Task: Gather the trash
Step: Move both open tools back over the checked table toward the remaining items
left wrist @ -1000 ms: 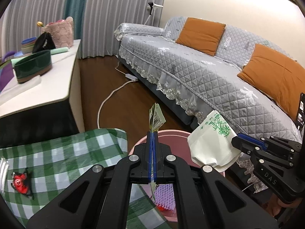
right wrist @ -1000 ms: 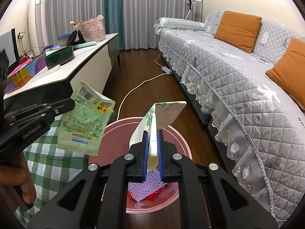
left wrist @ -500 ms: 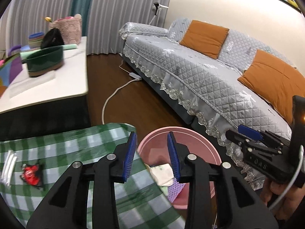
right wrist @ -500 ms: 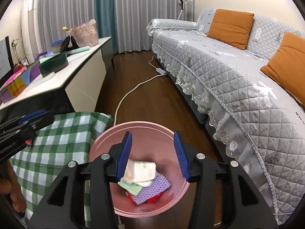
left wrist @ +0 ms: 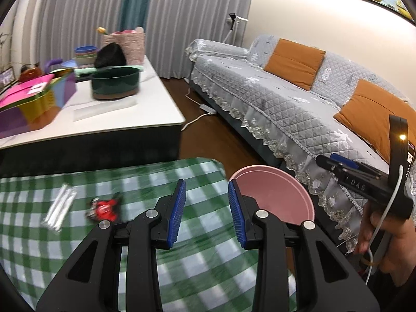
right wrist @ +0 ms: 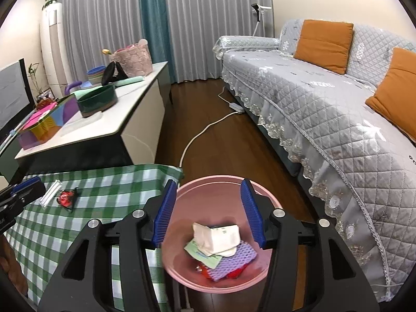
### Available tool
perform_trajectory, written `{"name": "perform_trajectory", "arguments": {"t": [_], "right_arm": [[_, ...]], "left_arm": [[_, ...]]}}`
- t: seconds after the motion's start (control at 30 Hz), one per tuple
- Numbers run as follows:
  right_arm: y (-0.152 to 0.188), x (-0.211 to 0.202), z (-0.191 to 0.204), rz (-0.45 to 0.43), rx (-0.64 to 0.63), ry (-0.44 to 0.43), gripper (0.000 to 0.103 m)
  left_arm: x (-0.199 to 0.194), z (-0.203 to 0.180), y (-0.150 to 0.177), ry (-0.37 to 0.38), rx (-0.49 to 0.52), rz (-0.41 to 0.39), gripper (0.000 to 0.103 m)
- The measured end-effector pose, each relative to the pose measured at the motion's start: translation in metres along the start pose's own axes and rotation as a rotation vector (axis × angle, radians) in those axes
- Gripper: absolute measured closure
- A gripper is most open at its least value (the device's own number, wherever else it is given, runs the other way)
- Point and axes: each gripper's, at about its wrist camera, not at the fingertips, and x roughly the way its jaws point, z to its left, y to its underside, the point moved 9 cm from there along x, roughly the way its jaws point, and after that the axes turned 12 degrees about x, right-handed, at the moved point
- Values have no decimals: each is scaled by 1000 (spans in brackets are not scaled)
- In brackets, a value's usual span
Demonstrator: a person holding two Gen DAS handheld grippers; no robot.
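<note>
Left wrist: my left gripper [left wrist: 207,202] is released, nothing between its jaws. The red wrapper [left wrist: 104,208] lies on the checked cloth [left wrist: 145,182], left of them.

Right wrist: my right gripper [right wrist: 208,208], jaws just widened and empty, hangs over the pink bin [right wrist: 215,282] at the cloth's right edge; paper trash [right wrist: 221,239] lies inside.

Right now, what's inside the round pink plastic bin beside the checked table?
In the round pink plastic bin: a folded white paper packet on top, a green wrapper, purple foam netting and red scraps. Anything beneath the pile is covered.
</note>
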Motion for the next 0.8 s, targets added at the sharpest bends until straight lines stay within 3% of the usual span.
{"name": "perform_trajectory", "arguments": {"t": [0.07,0.43,0.8], "right_arm": [[1,-3,7,-4,-10,-10,45],[10,-7,24,5,-39,-28,45],[10,-9,49,4,-34,-96,45]], "left_arm": [[-9,10,6,-12,-11,-3,70],[-37,64,50,-93,-109,1,69],[-54,116,64,-226,-109,1,69]]}}
